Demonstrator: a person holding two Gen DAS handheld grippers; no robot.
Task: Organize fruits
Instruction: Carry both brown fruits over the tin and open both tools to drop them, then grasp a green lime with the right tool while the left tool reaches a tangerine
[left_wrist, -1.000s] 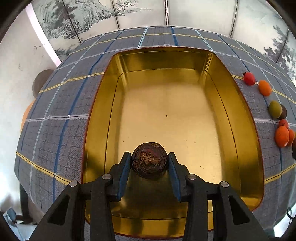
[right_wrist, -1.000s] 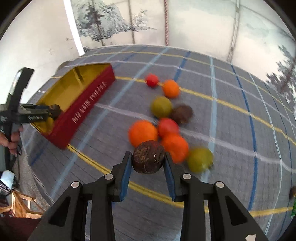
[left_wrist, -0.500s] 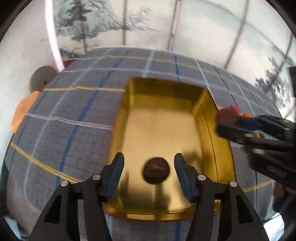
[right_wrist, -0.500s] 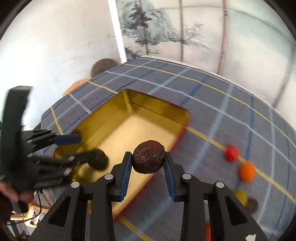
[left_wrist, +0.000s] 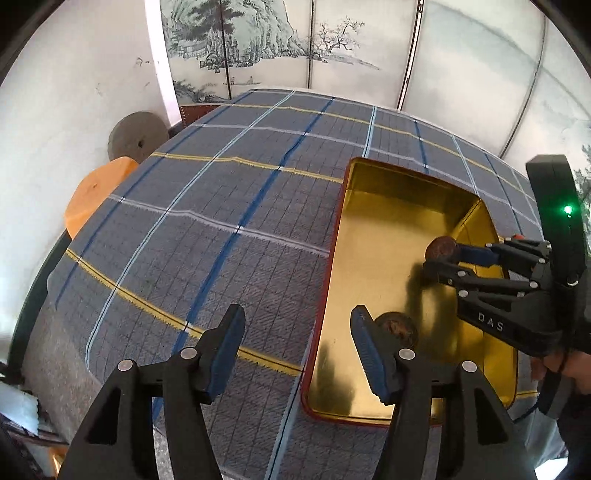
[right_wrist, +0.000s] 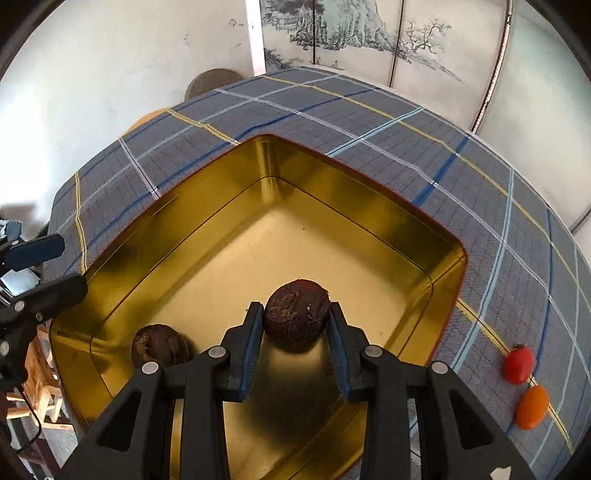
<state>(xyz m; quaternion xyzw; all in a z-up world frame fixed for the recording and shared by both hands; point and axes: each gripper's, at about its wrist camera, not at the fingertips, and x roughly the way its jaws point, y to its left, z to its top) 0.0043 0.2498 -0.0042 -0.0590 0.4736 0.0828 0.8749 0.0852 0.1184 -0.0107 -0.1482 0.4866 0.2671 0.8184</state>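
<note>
Left wrist view:
Tin: shallow rectangular metal tin, gold inside, red rim (left_wrist: 373, 236), sits on grey plaid tablecloth with blue, white and yellow lines (left_wrist: 221, 229), right of centre.
Left gripper: black two-finger tool with blue pads (left_wrist: 297, 350), jaws opening, wide apart, nothing between them; gap hangs over cloth just left of tin's rim; right finger over tin's near left corner.
Loose fruit: dark brown round rough-skinned fruit (left_wrist: 400, 326) on tin floor, just beside left gripper's right finger, partly hidden by it, not gripped.
Right gripper: black tool (left_wrist: 439, 256) reaching in from right over tin, pinching second dark brown round fruit (left_wrist: 441, 248) near far right wall; a hand (left_wrist: 565, 373) on its handle at right edge.
Background: orange round stool top (left_wrist: 98, 192) and grey stone disc (left_wrist: 136, 134) past table's left edge; painted folding screen behind.

Right wrist view:
Right gripper: (right_wrist: 295, 328) pads pressed on both sides of second dark brown round fruit (right_wrist: 297, 314), held over tin floor; contact with floor cannot tell.
Tin: (right_wrist: 369, 192) fills centre.
Loose fruit: (right_wrist: 159, 345) on floor near tin's near left wall, left of right gripper, apart from it.
Left gripper: fingers (right_wrist: 44, 269) at left edge, spread, empty.
Cloth fruits: small red tomato-like fruit (right_wrist: 519, 363) and small orange oval fruit (right_wrist: 532, 406) on cloth (right_wrist: 406, 129) right of tin, close together.
</note>
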